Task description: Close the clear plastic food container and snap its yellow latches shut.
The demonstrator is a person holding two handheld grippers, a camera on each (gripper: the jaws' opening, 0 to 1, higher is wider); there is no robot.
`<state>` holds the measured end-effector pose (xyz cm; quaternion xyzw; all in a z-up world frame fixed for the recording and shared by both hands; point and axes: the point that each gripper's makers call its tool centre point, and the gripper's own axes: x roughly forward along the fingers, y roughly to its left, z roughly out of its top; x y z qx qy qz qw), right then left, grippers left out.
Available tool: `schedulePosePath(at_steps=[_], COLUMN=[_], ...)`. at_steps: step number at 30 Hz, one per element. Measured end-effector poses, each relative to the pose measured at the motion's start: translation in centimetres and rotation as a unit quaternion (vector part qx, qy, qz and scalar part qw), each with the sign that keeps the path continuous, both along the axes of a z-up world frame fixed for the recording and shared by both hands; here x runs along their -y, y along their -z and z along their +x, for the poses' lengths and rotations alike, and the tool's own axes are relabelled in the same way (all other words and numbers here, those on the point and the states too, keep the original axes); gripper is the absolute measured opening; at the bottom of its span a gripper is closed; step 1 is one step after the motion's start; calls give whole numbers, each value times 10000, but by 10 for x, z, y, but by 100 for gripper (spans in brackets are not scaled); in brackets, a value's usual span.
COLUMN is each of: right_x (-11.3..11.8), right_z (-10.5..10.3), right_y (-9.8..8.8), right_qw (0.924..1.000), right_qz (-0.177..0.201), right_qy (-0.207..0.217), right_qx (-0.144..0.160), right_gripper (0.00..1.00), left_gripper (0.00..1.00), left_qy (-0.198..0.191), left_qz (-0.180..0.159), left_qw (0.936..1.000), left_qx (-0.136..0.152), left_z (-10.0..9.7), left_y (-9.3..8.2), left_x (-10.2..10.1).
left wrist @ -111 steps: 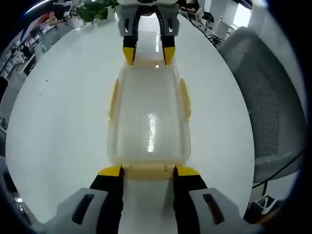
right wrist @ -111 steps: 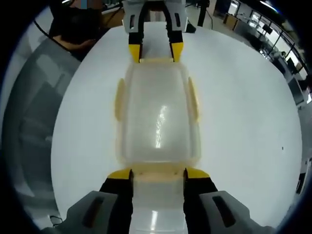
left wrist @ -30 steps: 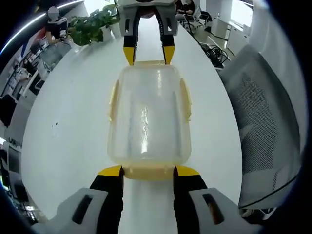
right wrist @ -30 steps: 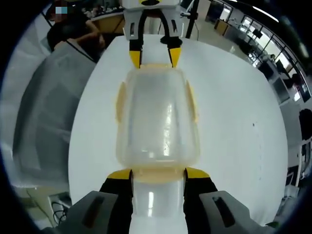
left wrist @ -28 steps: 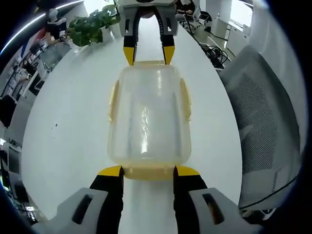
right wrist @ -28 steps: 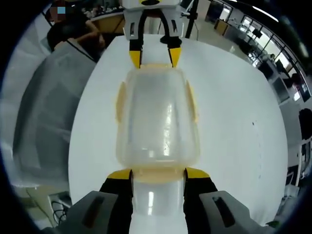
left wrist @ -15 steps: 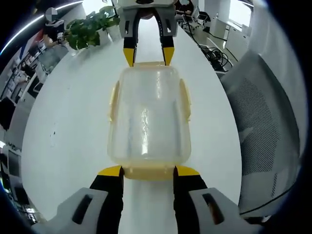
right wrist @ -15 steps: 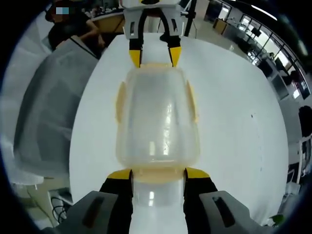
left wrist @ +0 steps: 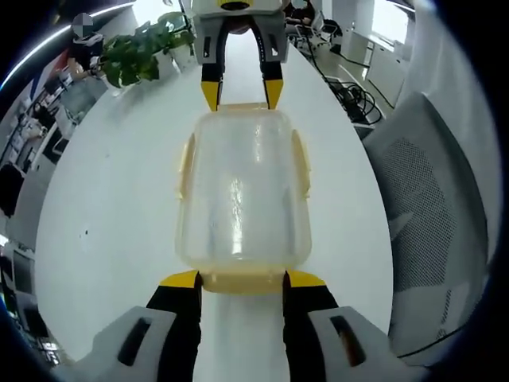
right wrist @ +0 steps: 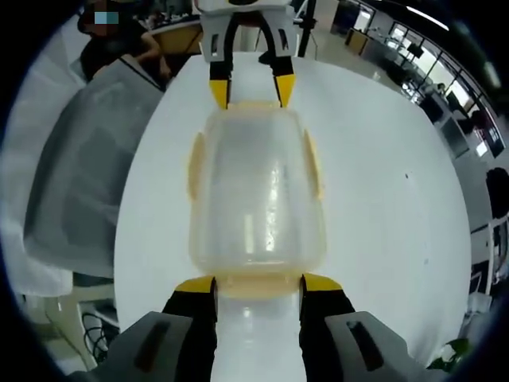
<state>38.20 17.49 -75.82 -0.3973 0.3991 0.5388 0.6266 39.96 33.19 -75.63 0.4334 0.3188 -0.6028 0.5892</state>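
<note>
The clear plastic food container [left wrist: 242, 183] has its lid on and hangs lengthwise between my two grippers, above the white table [left wrist: 103, 207]. My left gripper [left wrist: 242, 278] is shut on the yellow end latch [left wrist: 242, 282] nearest it. At the far end, my right gripper [left wrist: 241, 91] grips the opposite end latch. Yellow side latches [left wrist: 184, 167] [left wrist: 301, 163] lie along both long sides. In the right gripper view the container [right wrist: 256, 191] runs from my right gripper [right wrist: 258, 285] up to my left gripper [right wrist: 247, 89].
A grey mesh chair [left wrist: 429, 215] stands beside the round table, seen too as the chair [right wrist: 71, 175]. A green plant [left wrist: 135, 52] sits at the table's far edge. A person [right wrist: 119, 40] sits beyond the chair. Office desks fill the background.
Since the earliest frames the container and both grippers have risen off the table. Over the last second only the background has drifted slightly; both grips are unchanged.
</note>
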Motion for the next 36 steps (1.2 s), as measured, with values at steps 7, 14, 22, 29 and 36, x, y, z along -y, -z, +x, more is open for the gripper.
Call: schedulePosePath(at_steps=[7,14,22,29,36], right_x=[16,30,42,52,58], right_z=[0,-3,-5,-6,-5], right_y=[-3,-5,-4,-3,0], right_qw=[10000,10000,10000,9999,9999], right_qz=[11,9,-4,-70,-73], right_qy=[4,-15,-22,-74,-45], right_qx=[-6,-27,-54,-109,-142], right_gripper=[39,39,39,39,39], left_gripper=[39,39,39,39,39], left_qy=[8,18,3,-29,-20], left_qz=[-51,-87,-127,-188,-199], left_qw=[10000,9999,9999,9997,9997], left_qx=[-21,-55,-89,-147,-154], left_z=[-1,-4,-7,-10,-8], left_y=[-5,-7,-8,-6,-4], left_x=[16,30,42,51,57])
